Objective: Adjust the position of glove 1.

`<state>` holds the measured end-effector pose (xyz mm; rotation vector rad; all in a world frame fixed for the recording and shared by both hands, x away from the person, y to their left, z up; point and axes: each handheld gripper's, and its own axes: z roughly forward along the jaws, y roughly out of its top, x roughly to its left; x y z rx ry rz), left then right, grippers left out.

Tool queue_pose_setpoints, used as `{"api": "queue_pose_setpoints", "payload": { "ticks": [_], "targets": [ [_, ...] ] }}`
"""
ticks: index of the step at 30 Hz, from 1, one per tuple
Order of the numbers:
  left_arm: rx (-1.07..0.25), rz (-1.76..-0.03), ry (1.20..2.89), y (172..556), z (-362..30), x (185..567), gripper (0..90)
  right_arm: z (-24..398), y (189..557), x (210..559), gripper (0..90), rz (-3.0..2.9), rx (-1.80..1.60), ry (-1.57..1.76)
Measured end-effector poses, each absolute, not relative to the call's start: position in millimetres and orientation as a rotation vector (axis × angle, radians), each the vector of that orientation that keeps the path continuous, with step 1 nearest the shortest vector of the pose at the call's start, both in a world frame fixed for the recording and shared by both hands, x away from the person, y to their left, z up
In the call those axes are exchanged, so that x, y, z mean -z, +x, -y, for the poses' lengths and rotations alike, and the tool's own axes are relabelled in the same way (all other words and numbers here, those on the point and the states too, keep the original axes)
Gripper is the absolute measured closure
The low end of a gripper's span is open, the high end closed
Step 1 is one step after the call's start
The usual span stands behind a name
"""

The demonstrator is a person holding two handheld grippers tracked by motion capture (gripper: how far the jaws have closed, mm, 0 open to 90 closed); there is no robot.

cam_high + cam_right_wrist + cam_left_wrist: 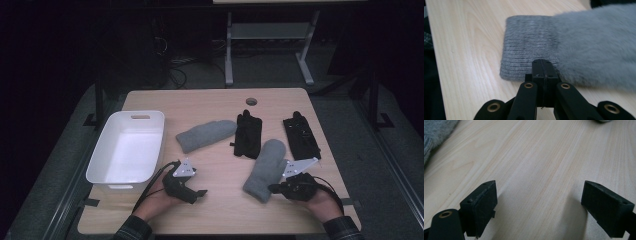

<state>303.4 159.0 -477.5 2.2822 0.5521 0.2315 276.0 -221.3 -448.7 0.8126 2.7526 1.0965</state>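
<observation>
Touching ribbed knit cuff of fluffy grey mitten (574, 47): right gripper (542, 65), fingers together.

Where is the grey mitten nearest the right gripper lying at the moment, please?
In the high view, the grey mitten lies on the table's right half, slanted, its cuff end by the shut right gripper and the black gloves just beyond it.

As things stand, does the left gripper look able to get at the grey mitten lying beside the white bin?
Probably yes. The left gripper sits with jaws wide open over bare table, and the grey mitten lies just beyond it, flat and uncovered. The white bin stands to its side, not across the path.
</observation>
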Motion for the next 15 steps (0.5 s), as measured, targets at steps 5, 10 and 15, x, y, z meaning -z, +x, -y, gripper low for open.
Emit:
{"api": "queue_pose_setpoints", "payload": {
  "ticks": [5,10,15],
  "targets": [
    [-0.231,-0.553,2.284,303,-159,477,12.4,207,280,449,90.0,-2.782,-1.111,0.780],
    [-0.228,-0.554,2.290,303,-159,477,12.4,189,287,449,90.0,-2.806,-1.119,0.720],
    [-0.232,-0.558,2.285,303,-159,477,12.4,173,291,446,90.0,-2.820,-1.136,0.679]
  ]
}}
